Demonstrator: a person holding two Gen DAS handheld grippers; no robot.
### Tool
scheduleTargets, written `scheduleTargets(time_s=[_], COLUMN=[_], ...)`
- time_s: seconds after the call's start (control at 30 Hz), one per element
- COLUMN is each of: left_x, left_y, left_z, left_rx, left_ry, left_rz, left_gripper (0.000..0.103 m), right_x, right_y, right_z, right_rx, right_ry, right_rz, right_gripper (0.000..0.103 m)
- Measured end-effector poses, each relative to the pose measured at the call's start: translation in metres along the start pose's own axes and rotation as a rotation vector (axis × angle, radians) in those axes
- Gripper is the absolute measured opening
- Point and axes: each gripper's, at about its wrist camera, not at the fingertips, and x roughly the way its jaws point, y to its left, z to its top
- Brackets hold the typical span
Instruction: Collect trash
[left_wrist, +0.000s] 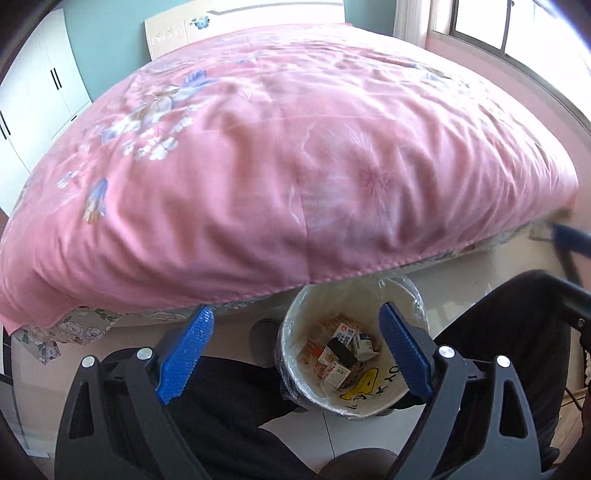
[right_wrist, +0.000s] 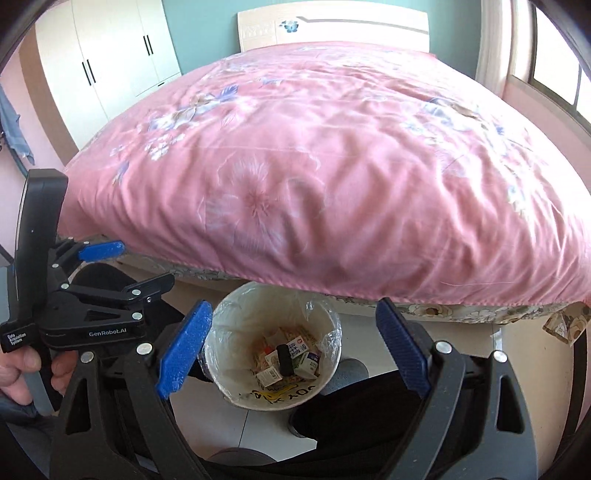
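Left wrist view: the left gripper (left_wrist: 295, 354) hangs with jaws wide apart and empty above the trash bin (left_wrist: 369, 402) on the floor, at the foot of the pink bed (left_wrist: 295, 147)

Right wrist view: the right gripper (right_wrist: 291, 354) is likewise spread and empty over the bin, small cartons (right_wrist: 295, 358) inside; a hand (right_wrist: 22, 373) grips the left gripper's handle

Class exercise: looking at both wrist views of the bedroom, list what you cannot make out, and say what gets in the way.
- Floor under the bed: both views, hidden by the pink quilt.
- Print on the small boxes in the trash bin: too small to read.
- Yellow design on the bin's outside: both views, cut off by the rim.
- Right gripper in the left wrist view: blurred, cut by the edge.
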Motion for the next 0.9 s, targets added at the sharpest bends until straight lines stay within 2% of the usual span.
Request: scheduleTargets(time_s=[0.1,0.17,0.27,0.37,0.5,0.63,0.9], left_x=[-0.023,-0.037,-0.058,-0.082,-0.105,-0.124,-0.147], left_y=[0.001,0.000,-0.006,-0.014,-0.023,-0.027,-0.022], left_z=[0.001,-0.001,-0.006,-0.007,-0.008,-0.013,-0.022], left_rx=[-0.033,-0.053,-0.065,-0.051,-0.044,-0.032,-0.045], left_ry=[-0.040,-0.067,-0.127,-0.187,-0.224,-0.251,-0.285], left_rz=[0.006,-0.007,0.012,0.089,0.230,0.207,0.151], left_gripper=[0.095,0.095,0.097,0.097,0.098,0.098,0.098], right_x=[-0.020,-0.033,-0.050,-0.067,-0.091,-0.110,-0.126], right_y=[0.004,0.008,0.013,0.016,0.018,0.020,0.027], right_z=[-0.005,-0.009,-0.014,-0.019,-0.024,-0.025,-0.024], right_rx=[0.052,0.074,0.099,0.129,0.170,0.192,0.205], right_ry=[-0.048,-0.072,-0.099,-0.127,-0.188,-0.240,-0.247], right_rz=[-0.055,-0.071,-0.081,-0.108,-0.124,-0.133,-0.139], right_gripper=[0.089,0.089,0.091,0.091,0.092,0.092,0.092])
